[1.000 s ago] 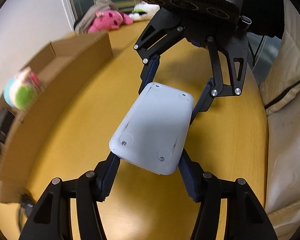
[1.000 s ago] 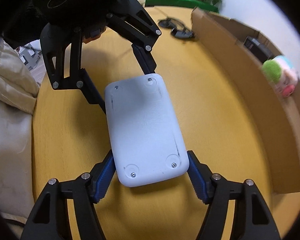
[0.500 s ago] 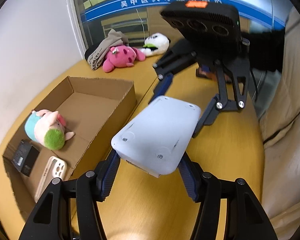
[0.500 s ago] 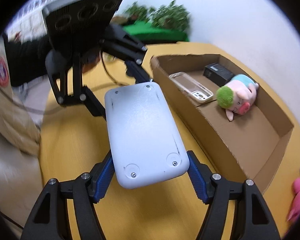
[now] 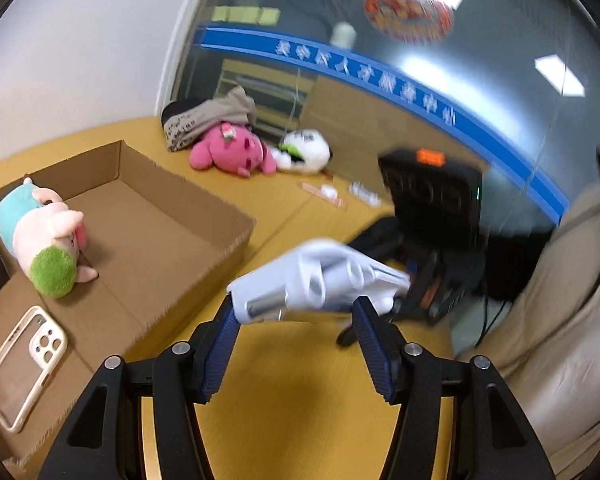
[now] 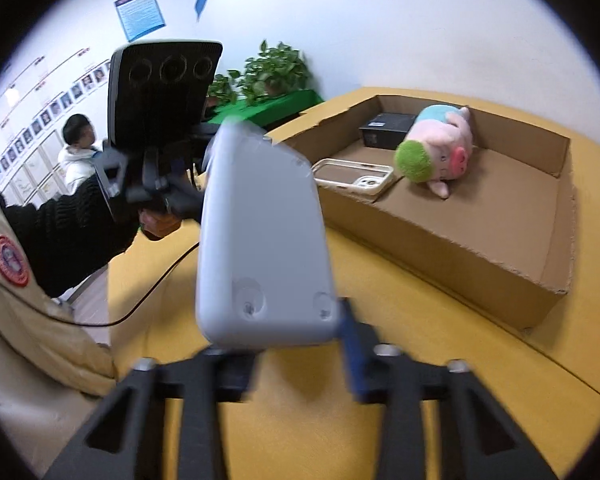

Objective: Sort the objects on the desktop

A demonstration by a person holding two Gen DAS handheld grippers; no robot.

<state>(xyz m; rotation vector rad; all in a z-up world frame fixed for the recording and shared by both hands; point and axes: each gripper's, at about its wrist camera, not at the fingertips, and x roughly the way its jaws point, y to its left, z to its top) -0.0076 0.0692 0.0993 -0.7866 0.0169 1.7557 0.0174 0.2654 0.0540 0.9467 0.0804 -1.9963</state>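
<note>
grey device (image 5: pixel 316 280) now tilted, lifted beside one cardboard box (image 5: pixel 172 236), three items inside

1. A pale grey, rounded-rectangular plastic case (image 5: pixel 320 280) with small screws and round foot marks on its broad face is hanging in the air between the two pairs of jaws, one end at each; it is tilting, and motion is blurring it in both views.
2. In the left wrist view its near end is sitting between the blue pads, touching the left one.
3. In the right wrist view its screwed face (image 6: pixel 260 236) is rising steeply from the jaws, its lower corner lying just beside the right blue pad.
</note>
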